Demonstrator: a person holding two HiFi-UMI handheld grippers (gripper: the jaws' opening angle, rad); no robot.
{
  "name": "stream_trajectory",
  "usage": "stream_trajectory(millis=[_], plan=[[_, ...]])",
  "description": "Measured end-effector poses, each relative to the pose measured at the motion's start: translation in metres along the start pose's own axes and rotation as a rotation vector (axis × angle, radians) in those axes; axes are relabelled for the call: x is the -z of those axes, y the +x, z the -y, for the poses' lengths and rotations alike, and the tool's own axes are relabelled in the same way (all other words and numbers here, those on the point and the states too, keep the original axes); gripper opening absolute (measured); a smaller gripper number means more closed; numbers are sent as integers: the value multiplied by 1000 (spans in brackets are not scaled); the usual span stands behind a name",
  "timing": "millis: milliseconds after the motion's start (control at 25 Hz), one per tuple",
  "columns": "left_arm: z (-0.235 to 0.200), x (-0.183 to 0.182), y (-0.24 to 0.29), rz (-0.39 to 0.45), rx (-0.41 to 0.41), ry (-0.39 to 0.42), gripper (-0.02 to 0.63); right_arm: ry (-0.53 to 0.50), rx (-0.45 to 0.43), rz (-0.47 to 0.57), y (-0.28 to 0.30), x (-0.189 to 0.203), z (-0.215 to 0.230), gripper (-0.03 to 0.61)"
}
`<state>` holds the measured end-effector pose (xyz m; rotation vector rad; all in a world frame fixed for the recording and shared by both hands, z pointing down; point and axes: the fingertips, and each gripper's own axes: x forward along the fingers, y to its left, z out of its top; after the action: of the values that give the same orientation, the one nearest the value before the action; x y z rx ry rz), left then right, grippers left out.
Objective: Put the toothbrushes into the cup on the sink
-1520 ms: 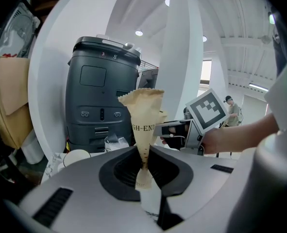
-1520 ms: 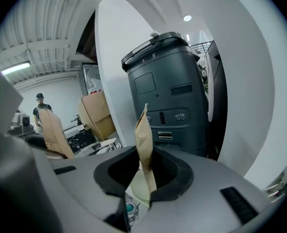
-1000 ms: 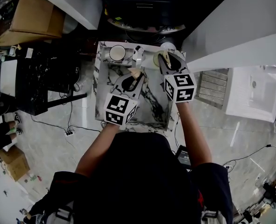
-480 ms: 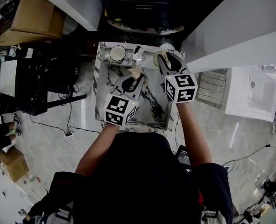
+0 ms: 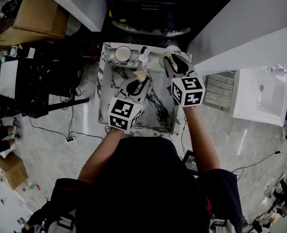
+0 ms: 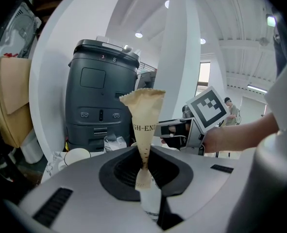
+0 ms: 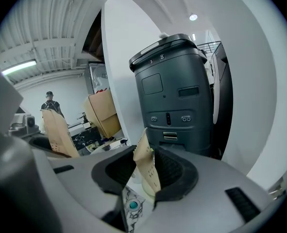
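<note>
Over the marble sink (image 5: 115, 92), my left gripper (image 5: 140, 76) is shut on a toothbrush in a tan paper wrapper (image 6: 145, 123), which sticks up from between the jaws. Farther right and back, my right gripper (image 5: 168, 58) is shut on a second paper-wrapped toothbrush (image 7: 146, 165). The other wrapper (image 7: 59, 131) also shows at the left of the right gripper view. A white cup (image 5: 122, 55) stands at the sink's back left corner; the left gripper view shows the cup (image 6: 77, 156) low on the left. A pale round object under the right gripper is partly hidden.
A faucet (image 5: 143, 56) stands at the back of the sink, between the two grippers. The drain (image 7: 133, 206) lies below the right jaws. A dark grey machine (image 6: 102, 95) rises behind the sink. Cardboard boxes (image 5: 26, 18) sit at the far left.
</note>
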<state>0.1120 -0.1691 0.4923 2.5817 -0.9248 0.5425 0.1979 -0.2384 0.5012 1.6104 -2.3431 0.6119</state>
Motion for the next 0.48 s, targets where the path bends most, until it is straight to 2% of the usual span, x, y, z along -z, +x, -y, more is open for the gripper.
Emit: stream_trajectory(millis=[480], plan=[[8, 1, -13, 10, -13, 12, 41, -17, -18, -9, -12, 5, -9, 130]])
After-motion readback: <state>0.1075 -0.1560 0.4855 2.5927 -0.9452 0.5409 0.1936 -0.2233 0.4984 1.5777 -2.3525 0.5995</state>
